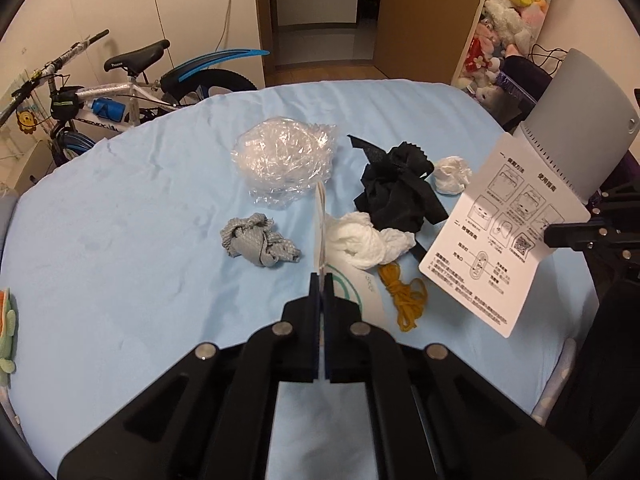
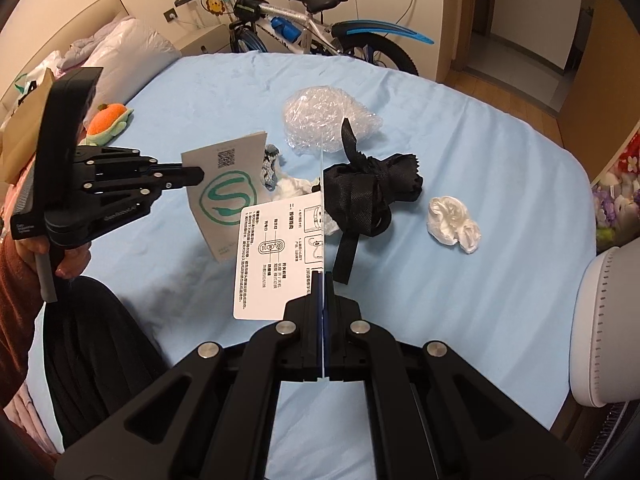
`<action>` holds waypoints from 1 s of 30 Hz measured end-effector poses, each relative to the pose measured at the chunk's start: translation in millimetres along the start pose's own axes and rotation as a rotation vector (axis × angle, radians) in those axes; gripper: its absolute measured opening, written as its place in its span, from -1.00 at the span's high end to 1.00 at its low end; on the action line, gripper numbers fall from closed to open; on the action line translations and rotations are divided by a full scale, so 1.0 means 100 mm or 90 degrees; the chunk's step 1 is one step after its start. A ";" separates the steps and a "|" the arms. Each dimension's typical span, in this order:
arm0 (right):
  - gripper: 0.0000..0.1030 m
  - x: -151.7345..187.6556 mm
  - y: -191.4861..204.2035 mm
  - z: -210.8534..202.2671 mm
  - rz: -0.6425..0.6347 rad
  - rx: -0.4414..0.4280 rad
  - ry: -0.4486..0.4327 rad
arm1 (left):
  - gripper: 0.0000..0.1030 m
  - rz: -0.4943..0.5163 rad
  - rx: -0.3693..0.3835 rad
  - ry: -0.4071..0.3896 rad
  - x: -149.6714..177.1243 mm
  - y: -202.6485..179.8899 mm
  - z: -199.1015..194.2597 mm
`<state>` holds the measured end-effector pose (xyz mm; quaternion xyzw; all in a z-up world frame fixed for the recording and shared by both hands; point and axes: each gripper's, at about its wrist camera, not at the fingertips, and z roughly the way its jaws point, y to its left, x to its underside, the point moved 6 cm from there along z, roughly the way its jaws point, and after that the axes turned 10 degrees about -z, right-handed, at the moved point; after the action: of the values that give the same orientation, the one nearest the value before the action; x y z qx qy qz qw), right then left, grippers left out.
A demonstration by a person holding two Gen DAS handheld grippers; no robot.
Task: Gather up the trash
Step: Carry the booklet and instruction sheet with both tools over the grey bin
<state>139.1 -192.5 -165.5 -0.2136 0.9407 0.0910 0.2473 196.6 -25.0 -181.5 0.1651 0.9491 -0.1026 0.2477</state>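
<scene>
My left gripper [image 1: 321, 280] is shut on a white booklet with a green logo [image 2: 224, 196], held above the blue bed sheet [image 1: 120, 240]; it also shows in the right wrist view [image 2: 196, 174]. My right gripper [image 2: 322, 276] is shut on a white instruction sheet [image 1: 492, 240], lifted over the sheet's right side. On the bed lie a clear plastic bundle [image 1: 284, 160], a black cloth [image 1: 396, 188], a grey rag [image 1: 260, 242], white crumpled paper [image 1: 364, 244], a small white wad [image 1: 452, 174] and a yellow string [image 1: 404, 296].
A bicycle [image 1: 120, 92] stands beyond the bed's far left. A grey-white appliance [image 1: 580, 120] stands at the right edge. A plush toy [image 2: 110, 120] and pillows [image 2: 128, 44] lie at the bed's head. A shelf of soft toys [image 1: 508, 20] is far right.
</scene>
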 end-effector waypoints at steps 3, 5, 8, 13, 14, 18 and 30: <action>1.00 0.04 0.00 -0.16 0.001 0.008 -0.012 | 0.97 -0.001 -0.003 -0.009 0.01 -0.08 -0.19; 1.00 0.09 0.00 -0.27 0.004 0.013 -0.021 | 0.97 -0.004 -0.008 -0.009 0.02 -0.14 -0.29; 1.00 0.17 -0.02 -0.43 0.009 0.021 -0.030 | 0.97 -0.003 -0.022 -0.017 0.05 -0.23 -0.45; 1.00 0.33 -0.10 -0.70 0.021 0.040 -0.048 | 0.97 0.008 -0.020 -0.033 0.07 -0.45 -0.71; 1.00 0.36 -0.13 -0.75 0.026 0.043 -0.052 | 0.97 0.012 -0.016 -0.036 0.06 -0.51 -0.75; 1.00 0.50 -0.27 -0.97 0.045 0.062 -0.063 | 0.97 0.033 0.002 -0.045 0.02 -0.78 -0.90; 1.00 0.97 -1.21 -2.20 0.132 0.196 -0.111 | 0.97 0.120 0.084 -0.079 -0.56 -2.02 -1.21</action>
<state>23.1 -396.1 -32.4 -0.0670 0.9355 -0.0107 0.3468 116.2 -192.5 -26.9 0.2627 0.9035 -0.1512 0.3029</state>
